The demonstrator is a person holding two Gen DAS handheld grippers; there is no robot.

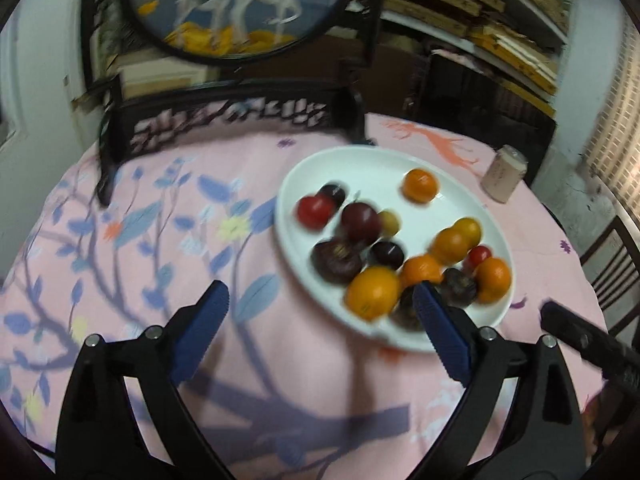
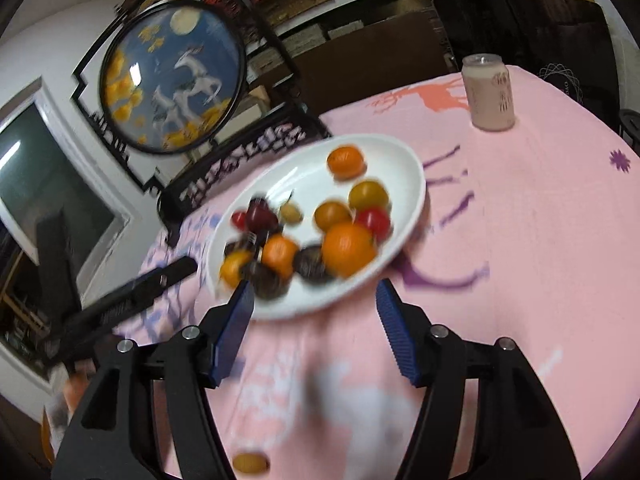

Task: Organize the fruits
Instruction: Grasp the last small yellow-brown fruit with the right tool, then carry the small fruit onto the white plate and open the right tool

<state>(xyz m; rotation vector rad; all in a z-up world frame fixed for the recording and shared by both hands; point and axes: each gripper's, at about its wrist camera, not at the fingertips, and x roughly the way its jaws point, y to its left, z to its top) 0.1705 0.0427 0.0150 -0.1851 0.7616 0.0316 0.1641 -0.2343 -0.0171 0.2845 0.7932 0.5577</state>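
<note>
A white oval plate on the pink tablecloth holds several oranges, red tomatoes and dark purple fruits; it also shows in the right wrist view. A big orange lies near its front rim, and another in the right view. My left gripper is open and empty, just left of and before the plate. My right gripper is open and empty above the plate's near rim. A small yellow-orange fruit lies on the cloth below the right gripper.
A pink drink can stands on the table behind the plate, also in the left view. A dark carved stand with a round deer picture stands at the table's back. The other gripper's black body shows at the right edge.
</note>
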